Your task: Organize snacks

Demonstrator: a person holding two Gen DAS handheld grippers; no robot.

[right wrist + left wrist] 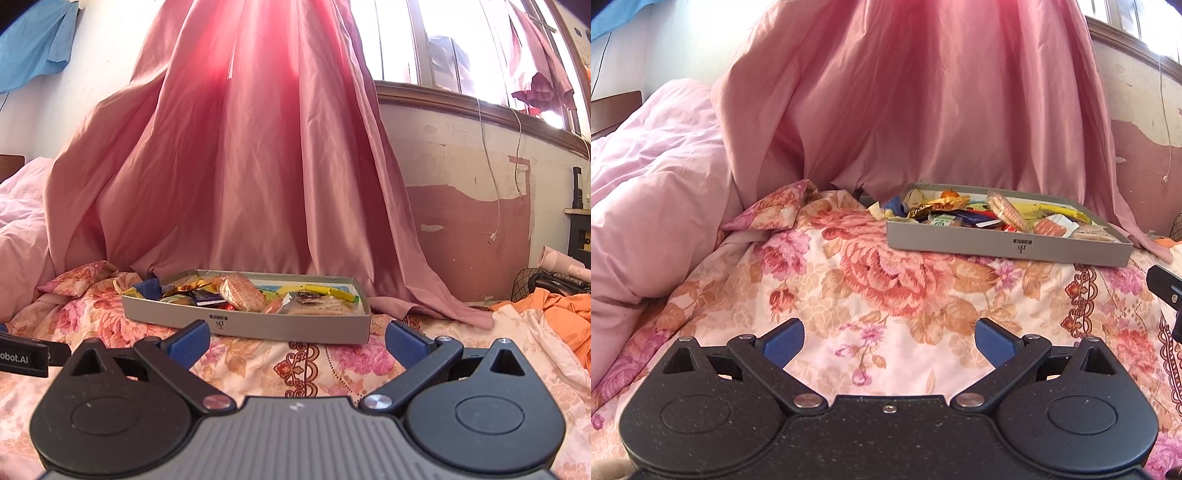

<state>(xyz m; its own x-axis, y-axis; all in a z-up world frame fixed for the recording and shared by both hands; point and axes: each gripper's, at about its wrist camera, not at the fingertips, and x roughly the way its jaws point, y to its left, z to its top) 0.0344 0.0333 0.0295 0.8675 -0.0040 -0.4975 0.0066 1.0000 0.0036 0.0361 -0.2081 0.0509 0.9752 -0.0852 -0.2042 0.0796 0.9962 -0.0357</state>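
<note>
Closest to us, both grippers hang empty with their jaws spread wide: the left gripper (889, 341) over bare floral bedspread (820, 280), the right gripper (297, 341) over the same cloth, its blue pads (186, 341) framing the near wall of the tray (258, 326) just ahead. From the left gripper the tray (1008, 245) lies ahead and to the right, well apart; from the right it is straight ahead and near. Inside it the snacks (258, 295) lie in a loose heap: a round stack of wafers in clear wrap (242, 291) near the middle, foil and dark sachets to its left, a yellow packet (325, 291) toward the far right, a flat clear pack at the near right corner. A few wrappers (886, 210) spill over or lie beside the tray's far left corner; we cannot tell which are touching it. We judge these packets light, crinkly and slippery, and the wafers brittle, so we would pinch a sealed edge or a corner, not squeeze across the body. The tray looks like thin card, stiff enough to slide but likely to flex if lifted by one wall. Beyond it a pink curtain (236, 166) drapes onto the bed, and to the far right orange cloth (554, 310) lies bunched.
</note>
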